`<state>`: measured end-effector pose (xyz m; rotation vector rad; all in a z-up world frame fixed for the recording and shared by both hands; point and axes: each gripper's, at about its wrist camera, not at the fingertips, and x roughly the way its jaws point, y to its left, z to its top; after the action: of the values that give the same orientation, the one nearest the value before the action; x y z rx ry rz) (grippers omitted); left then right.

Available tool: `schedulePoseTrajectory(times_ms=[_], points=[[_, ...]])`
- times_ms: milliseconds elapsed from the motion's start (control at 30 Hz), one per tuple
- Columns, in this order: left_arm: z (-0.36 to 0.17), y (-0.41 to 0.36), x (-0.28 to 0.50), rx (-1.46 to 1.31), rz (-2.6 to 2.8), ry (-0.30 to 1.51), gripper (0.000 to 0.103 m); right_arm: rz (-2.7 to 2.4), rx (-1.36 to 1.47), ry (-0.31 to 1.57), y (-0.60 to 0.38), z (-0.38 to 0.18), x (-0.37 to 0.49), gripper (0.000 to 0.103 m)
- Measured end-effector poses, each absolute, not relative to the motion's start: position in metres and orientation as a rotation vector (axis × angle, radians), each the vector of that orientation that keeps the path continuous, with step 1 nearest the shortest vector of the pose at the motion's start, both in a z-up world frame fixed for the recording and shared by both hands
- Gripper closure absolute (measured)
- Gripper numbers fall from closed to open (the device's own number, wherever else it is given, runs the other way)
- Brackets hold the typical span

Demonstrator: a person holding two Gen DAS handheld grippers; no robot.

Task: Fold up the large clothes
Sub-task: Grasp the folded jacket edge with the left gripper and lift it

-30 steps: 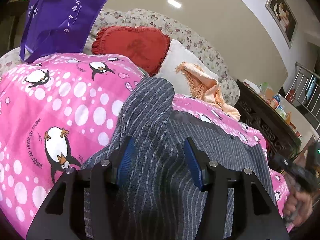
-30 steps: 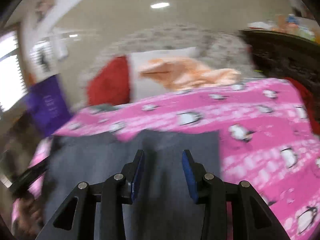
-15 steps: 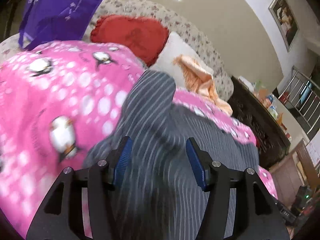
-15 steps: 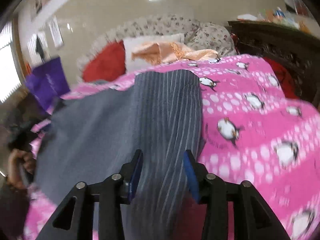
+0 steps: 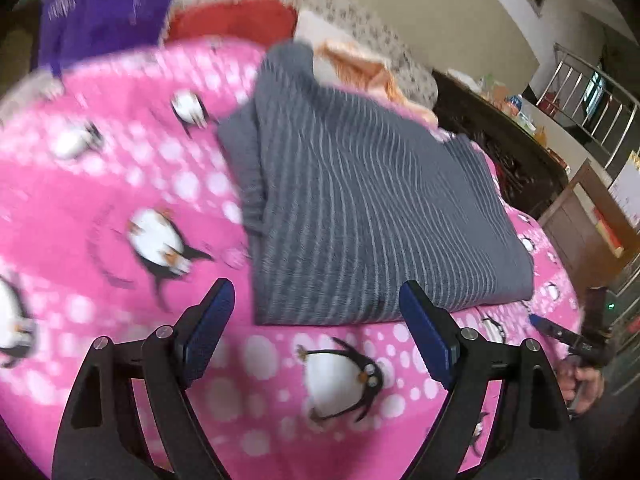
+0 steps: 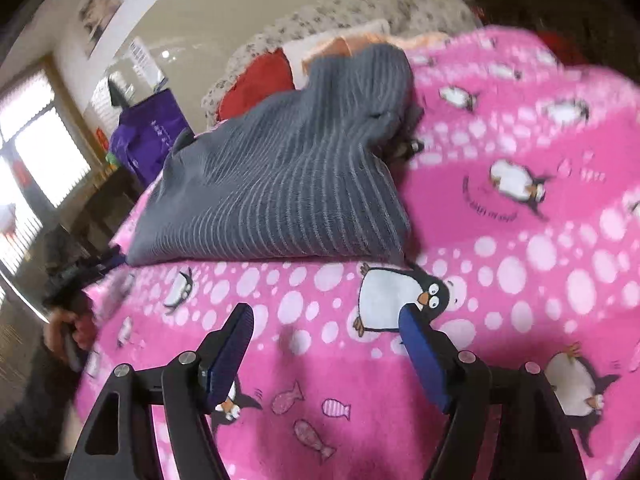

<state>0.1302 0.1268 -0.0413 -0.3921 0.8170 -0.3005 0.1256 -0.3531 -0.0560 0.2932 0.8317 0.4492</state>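
Basically folded already: grey garment [image 5: 360, 216] lying doubled over on the pink blanket [image 5: 100, 200]. Left gripper [image 5: 316, 332] and right gripper [image 6: 326, 354] both just opened wide, jaws empty, clear of the cloth. Maybe one more fold left.

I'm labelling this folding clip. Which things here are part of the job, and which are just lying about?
Part of the job: grey striped garment, left gripper and right gripper, both open and empty, pink penguin blanket underneath.

Lying about: purple bag, red cushion, orange cloth.
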Motion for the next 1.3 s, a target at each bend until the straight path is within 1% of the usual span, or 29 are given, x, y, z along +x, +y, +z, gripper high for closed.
schedulePoseTrajectory(times_ms=[33, 67, 100, 133, 233, 400, 467, 500, 567, 600, 633, 667, 700, 733, 800, 833, 867, 900, 933, 967, 1000, 1033, 1067, 1200, 1300], points=[[-0.046, 0.124, 0.135, -0.392, -0.305, 0.845, 0.019, 0.463, 0.344, 0.838, -0.358, -0.056, 0.13, 0.03], [-0.044, 0.123, 0.135, -0.388, -0.304, 0.834, 0.017, 0.474, 0.39, 0.837, -0.362, -0.058, 0.132, 0.029], [-0.044, 0.125, 0.137, -0.412, -0.314, 0.834, 0.014, 0.486, 0.444, 0.838, -0.366, -0.06, 0.134, 0.029], [-0.046, 0.128, 0.139, -0.455, -0.324, 0.828, 0.013, 0.495, 0.508, 0.842, -0.37, -0.064, 0.139, 0.029], [-0.048, 0.14, 0.142, -0.565, -0.343, 0.807, 0.013, 0.518, 0.574, 0.838, -0.373, -0.067, 0.153, 0.029], [-0.047, 0.142, 0.148, -0.612, -0.344, 0.809, 0.013, 0.508, 0.695, 0.811, -0.379, -0.065, 0.186, 0.029], [-0.047, 0.141, 0.156, -0.636, -0.344, 0.806, 0.013, 0.518, 0.693, 0.802, -0.375, -0.064, 0.197, 0.043], [-0.046, 0.14, 0.159, -0.636, -0.338, 0.799, 0.013, 0.534, 0.659, 0.795, -0.37, -0.064, 0.2, 0.045], [-0.045, 0.136, 0.165, -0.607, -0.332, 0.798, 0.014, 0.527, 0.61, 0.795, -0.367, -0.065, 0.199, 0.053], [-0.044, 0.134, 0.167, -0.588, -0.328, 0.799, 0.026, 0.53, 0.612, 0.784, -0.367, -0.065, 0.199, 0.056], [-0.043, 0.131, 0.167, -0.569, -0.315, 0.8, 0.037, 0.54, 0.611, 0.759, -0.369, -0.062, 0.196, 0.061], [-0.044, 0.131, 0.166, -0.563, -0.296, 0.799, 0.055, 0.55, 0.612, 0.738, -0.369, -0.061, 0.192, 0.064], [-0.046, 0.133, 0.163, -0.567, -0.292, 0.79, 0.067, 0.56, 0.61, 0.723, -0.37, -0.059, 0.19, 0.064], [-0.045, 0.134, 0.161, -0.571, -0.306, 0.777, 0.071, 0.568, 0.607, 0.715, -0.369, -0.058, 0.189, 0.064], [-0.043, 0.132, 0.159, -0.554, -0.303, 0.763, 0.071, 0.557, 0.593, 0.742, -0.366, -0.061, 0.193, 0.064], [-0.043, 0.13, 0.16, -0.54, -0.296, 0.767, 0.071, 0.554, 0.593, 0.782, -0.364, -0.065, 0.198, 0.06], [-0.044, 0.13, 0.162, -0.538, -0.293, 0.776, 0.066, 0.552, 0.602, 0.818, -0.362, -0.069, 0.205, 0.055], [-0.046, 0.13, 0.164, -0.552, -0.29, 0.786, 0.058, 0.572, 0.621, 0.842, -0.361, -0.073, 0.21, 0.054], [-0.049, 0.132, 0.167, -0.578, -0.294, 0.8, 0.058, 0.589, 0.621, 0.846, -0.36, -0.072, 0.212, 0.053], [-0.05, 0.134, 0.167, -0.6, -0.293, 0.804, 0.06, 0.591, 0.618, 0.849, -0.36, -0.072, 0.213, 0.056], [-0.048, 0.135, 0.164, -0.601, -0.289, 0.802, 0.073, 0.586, 0.604, 0.85, -0.359, -0.07, 0.211, 0.062], [-0.042, 0.135, 0.157, -0.58, -0.289, 0.788, 0.077, 0.602, 0.602, 0.841, -0.358, -0.066, 0.206, 0.074], [-0.037, 0.134, 0.15, -0.565, -0.29, 0.779, 0.081, 0.634, 0.618, 0.814, -0.36, -0.06, 0.198, 0.078], [-0.015, 0.135, 0.104, -0.548, -0.359, 0.778, 0.083, 0.73, 0.6, 0.75, -0.366, -0.035, 0.151, 0.081], [-0.009, 0.135, 0.057, -0.529, -0.422, 0.804, 0.083, 0.777, 0.591, 0.78, -0.373, -0.033, 0.113, 0.081]])
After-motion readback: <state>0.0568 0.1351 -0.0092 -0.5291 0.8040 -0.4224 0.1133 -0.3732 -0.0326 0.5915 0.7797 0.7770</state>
